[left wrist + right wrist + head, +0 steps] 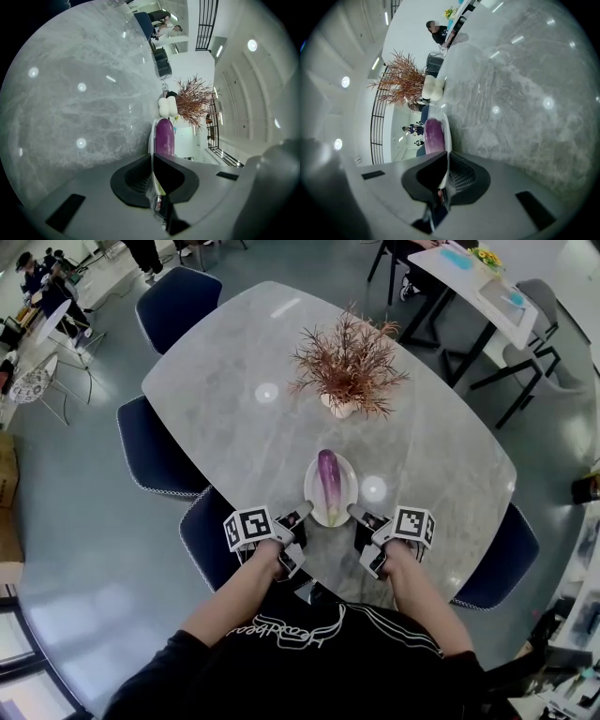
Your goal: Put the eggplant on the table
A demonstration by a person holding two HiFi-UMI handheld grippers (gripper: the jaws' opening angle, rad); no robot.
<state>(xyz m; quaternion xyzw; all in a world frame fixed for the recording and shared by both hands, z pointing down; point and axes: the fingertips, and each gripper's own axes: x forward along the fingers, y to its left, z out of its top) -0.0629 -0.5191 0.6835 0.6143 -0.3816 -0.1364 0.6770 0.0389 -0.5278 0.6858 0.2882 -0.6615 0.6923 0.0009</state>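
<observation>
A purple eggplant (329,481) lies lengthwise on a white oval plate (309,489) near the front edge of the grey marble table (225,409). My left gripper (300,514) is shut on the plate's near left rim. My right gripper (362,516) is shut on the near right rim. In the left gripper view the plate's rim (151,138) runs edge-on into the closed left gripper (153,161), with the eggplant (164,137) just beyond. The right gripper view mirrors this: rim (446,131), right gripper (445,161), eggplant (433,137). Whether the plate rests on the table I cannot tell.
A dried reddish plant in a white pot (342,367) stands mid-table behind the plate. Dark blue chairs (155,451) surround the table, one (502,559) at the right front corner. People sit at other tables far off.
</observation>
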